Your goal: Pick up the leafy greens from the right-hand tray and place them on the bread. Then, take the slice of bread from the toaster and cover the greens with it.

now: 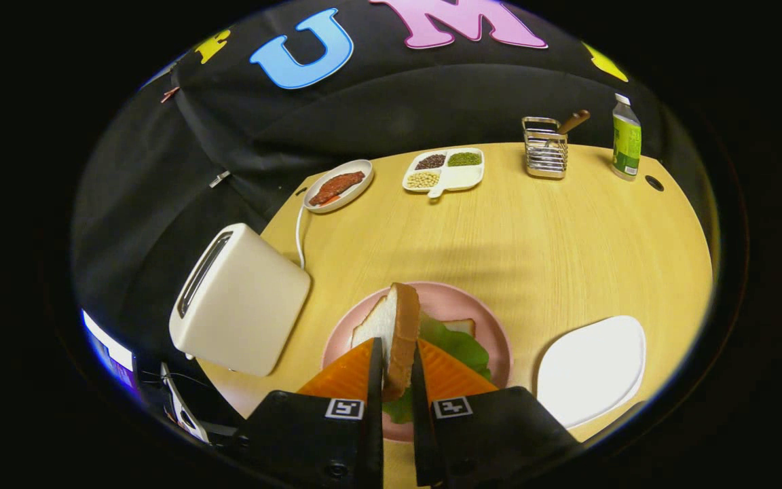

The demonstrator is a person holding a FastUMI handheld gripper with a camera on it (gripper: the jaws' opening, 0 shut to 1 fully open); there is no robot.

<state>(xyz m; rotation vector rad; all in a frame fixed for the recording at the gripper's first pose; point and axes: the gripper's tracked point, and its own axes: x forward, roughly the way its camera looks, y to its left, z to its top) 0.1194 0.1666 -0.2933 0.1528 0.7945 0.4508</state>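
I've got the slice of bread [391, 333] on edge between my fingers, crust side showing to the right, white crumb facing left. My tool [396, 367] is clenched on it, both fingers pressing its flat sides. It hangs over the pink plate [486, 319], just above the leafy greens [459, 346], which lie spread on the plate to the right of my fingers and poke out under them on the near side. Beneath the greens, at their far edge, a corner of the bottom bread [460, 327] peeks out.

To the left of the plate stands the toaster [241, 302], its slot [202, 272] on top, a white cord [299, 238] running from behind it toward the far left. To the right of the plate sits the white tray [591, 370], bare. All this rests on the tabletop [554, 238], pale wood.

Along the far edge, left to right: an oval dish with a piece of red meat [337, 187], a divided dish of beans and grains [444, 170], a wire holder with a wooden handle sticking out [546, 146], and a bottle with a green label [626, 138].
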